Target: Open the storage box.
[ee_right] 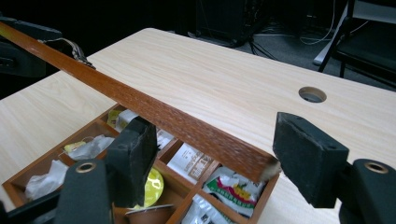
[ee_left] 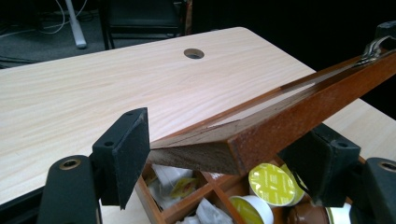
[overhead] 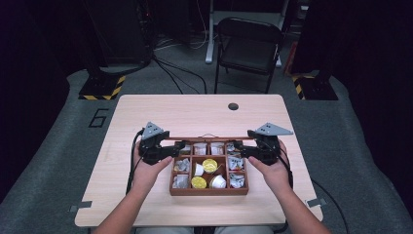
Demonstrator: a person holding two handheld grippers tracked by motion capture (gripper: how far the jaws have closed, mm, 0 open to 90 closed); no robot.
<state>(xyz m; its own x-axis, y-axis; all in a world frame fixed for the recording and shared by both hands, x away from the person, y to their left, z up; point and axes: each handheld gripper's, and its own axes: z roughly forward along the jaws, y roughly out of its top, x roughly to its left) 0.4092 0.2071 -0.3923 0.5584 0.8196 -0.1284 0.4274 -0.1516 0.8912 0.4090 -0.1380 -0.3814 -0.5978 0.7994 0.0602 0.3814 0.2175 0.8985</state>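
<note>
Foam pads point(ee_left: 125, 154) line the left gripper point(ee_left: 224, 163), whose black jaws straddle one end of a flat, reddish wooden lid point(ee_left: 280, 116); the left pad touches its corner, but whether the jaws clamp it cannot be told. The right gripper point(ee_right: 210, 158) brackets the other end, far pad at the tip, jaws wide. Both hands are held level, pointing inward. The lid is tilted above the compartmented wooden box point(overhead: 208, 191) of capsules and sachets near the table's point(overhead: 146, 107) near edge.
</note>
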